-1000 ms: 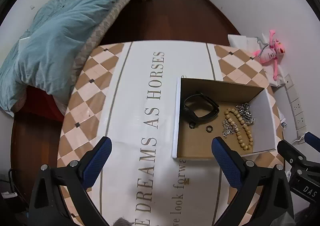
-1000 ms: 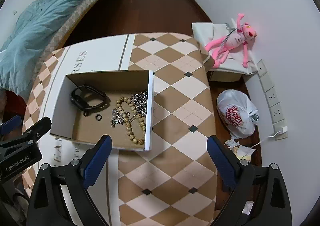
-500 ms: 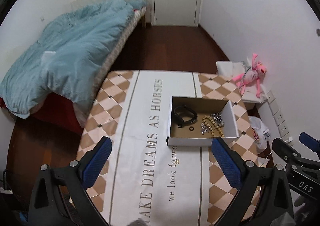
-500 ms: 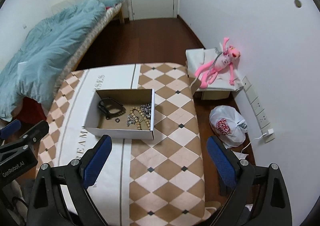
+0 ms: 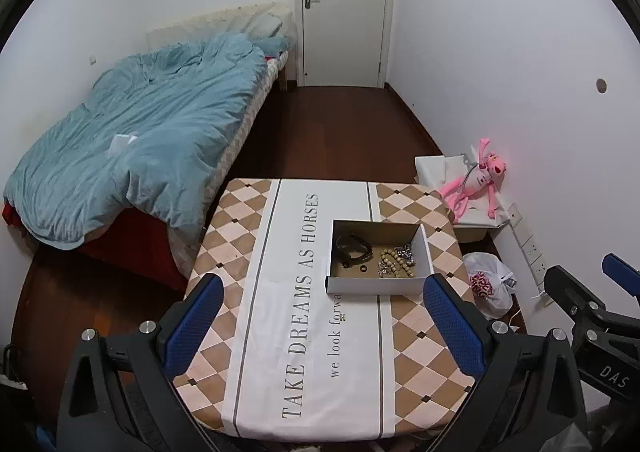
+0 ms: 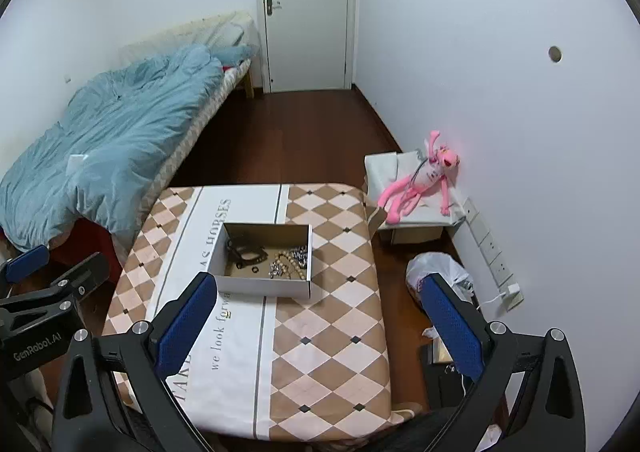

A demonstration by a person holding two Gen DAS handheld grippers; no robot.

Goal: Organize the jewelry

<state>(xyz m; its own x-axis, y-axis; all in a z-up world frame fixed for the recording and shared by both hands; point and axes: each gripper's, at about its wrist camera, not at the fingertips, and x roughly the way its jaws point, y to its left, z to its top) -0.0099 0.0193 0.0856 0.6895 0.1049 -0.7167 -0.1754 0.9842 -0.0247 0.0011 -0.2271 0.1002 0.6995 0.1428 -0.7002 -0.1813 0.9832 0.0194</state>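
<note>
Well apart, both grippers gape — box [image 5: 376, 286] near table's [image 5: 256, 404] right edge; jewelry inside.

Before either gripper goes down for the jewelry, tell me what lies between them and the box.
Nothing visible does. Only bare tablecloth lies between the left gripper, the right gripper and the open-topped box; its near wall stands in front of the jewelry.
</note>
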